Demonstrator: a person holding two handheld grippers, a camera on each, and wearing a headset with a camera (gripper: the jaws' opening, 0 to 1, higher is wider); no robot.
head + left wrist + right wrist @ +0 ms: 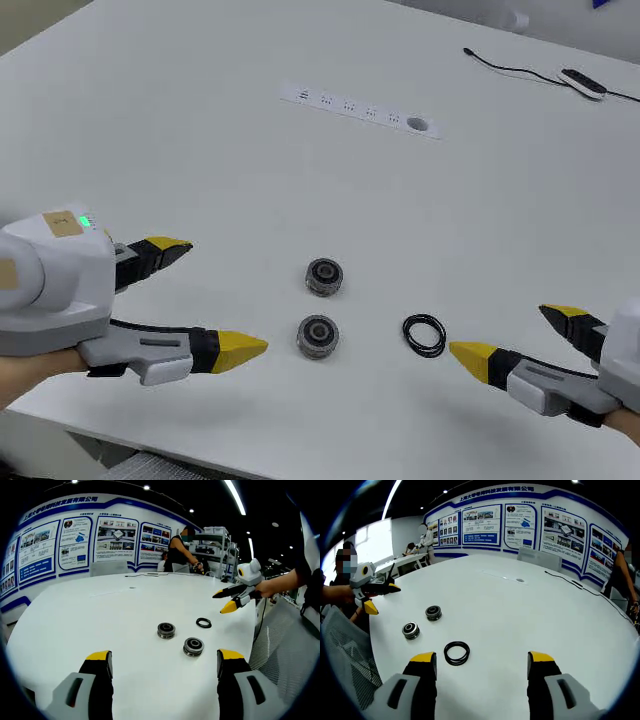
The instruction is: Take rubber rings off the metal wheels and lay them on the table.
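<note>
Left hand-held gripper (223,294) and right hand-held gripper (498,329) are gaping wide, empty. The 2 metal wheels (318,336) are looking heavy and rigid; rubber rings (424,334) are probably stretching softly, best pinched at an edge.

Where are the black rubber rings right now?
In the head view the rubber rings lie flat on the table, right of the nearer metal wheel and just left of the right gripper.

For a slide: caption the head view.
Open left gripper and right gripper flank two metal wheels and loose rubber rings on table.
</note>
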